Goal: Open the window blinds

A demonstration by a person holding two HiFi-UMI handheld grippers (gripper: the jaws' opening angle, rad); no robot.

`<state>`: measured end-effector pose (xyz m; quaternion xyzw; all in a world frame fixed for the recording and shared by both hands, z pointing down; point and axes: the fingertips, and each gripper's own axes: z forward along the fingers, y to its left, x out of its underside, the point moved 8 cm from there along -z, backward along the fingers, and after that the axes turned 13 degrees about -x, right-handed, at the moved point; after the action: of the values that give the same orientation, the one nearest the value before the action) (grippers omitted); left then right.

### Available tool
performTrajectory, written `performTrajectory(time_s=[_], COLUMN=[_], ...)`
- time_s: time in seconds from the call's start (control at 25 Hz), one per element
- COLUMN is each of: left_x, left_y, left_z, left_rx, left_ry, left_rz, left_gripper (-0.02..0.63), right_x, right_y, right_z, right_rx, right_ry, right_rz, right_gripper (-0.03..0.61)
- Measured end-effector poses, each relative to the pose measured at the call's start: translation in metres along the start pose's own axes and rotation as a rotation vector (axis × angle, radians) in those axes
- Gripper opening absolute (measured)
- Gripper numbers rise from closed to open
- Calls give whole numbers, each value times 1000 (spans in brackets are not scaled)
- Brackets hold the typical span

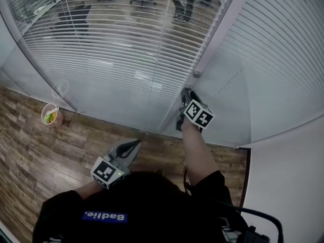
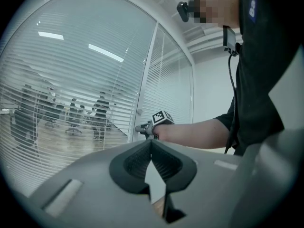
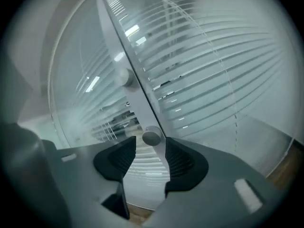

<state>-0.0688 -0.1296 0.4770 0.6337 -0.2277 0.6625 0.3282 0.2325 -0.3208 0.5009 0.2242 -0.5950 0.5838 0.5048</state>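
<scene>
Wood floor (image 1: pixel 30 151) underfoot, glass office wall (image 1: pixel 109 97) ahead. My right gripper (image 3: pixel 150 148) has its jaws apart with the little round knob (image 3: pixel 151 137) on the frame post (image 3: pixel 114 32) right at the tips, unpinched. Left gripper (image 2: pixel 151 142) is closed on nothing. Knob looks small, hard, slick, so I'd squeeze its rim squarely. Blinds (image 1: pixel 126 39) look sealed behind the glass, thin slats, no touching them.

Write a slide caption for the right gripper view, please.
Open right gripper facing a round knob on the window frame, with blinds on both sides.
</scene>
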Motion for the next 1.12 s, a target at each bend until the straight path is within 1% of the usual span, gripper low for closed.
performTrajectory(time_s=[0.04, 0.12, 0.16, 0.2, 0.24, 0.28, 0.32, 0.36, 0.52, 0.68, 0.84, 0.92, 1.0, 1.12], left_x=[1, 2, 3, 3, 3, 2, 2, 2, 4, 4, 5, 6, 7, 6], left_y=[0, 3, 4, 5, 6, 6, 7, 8, 12, 12, 12, 12, 11, 11], left_z=[-1, -2, -3, -3, -4, -5, -6, -7, -12, -13, -12, -11, -10, -9], left_rx=[-1, -8, -13, -18, -21, -24, -25, -27, -36, -33, -28, -25, -22, -16], left_ry=[1, 6, 8, 8, 6, 3, 0, -1, -2, -2, -2, -1, -1, -2], left_rz=[2, 2, -1, -5, -8, -10, -10, -9, -16, -22, -23, -26, -27, -27], left_gripper=[0, 0, 0, 0, 0, 0, 0, 0, 0, 0, 0, 0, 0, 0], right_x=[-2, -5, -5, -4, -3, -3, -4, -4, -3, 0, 7, 10, 13, 17], right_y=[2, 4, 3, 1, 0, 0, 1, 3, 13, 24, 29, 29, 30, 31], right_z=[0, 2, 4, 6, 7, 7, 8, 8, 13, 16, 18, 20, 20, 21], right_rx=[-7, 4, 19, 34, 48, 61, 77, 97, 172, 221, 286, 307, 322, 340], right_ry=[-31, -59, -58, -53, -49, -46, -38, -21, 95, 195, 303, 350, 386, 421], right_rz=[32, 54, 66, 79, 87, 81, 52, -5, -343, -622, -976, -1135, -1251, -1366], right_gripper=[197, 194, 179, 139, 132, 129, 127, 127, 126, 126, 124, 124, 123, 123])
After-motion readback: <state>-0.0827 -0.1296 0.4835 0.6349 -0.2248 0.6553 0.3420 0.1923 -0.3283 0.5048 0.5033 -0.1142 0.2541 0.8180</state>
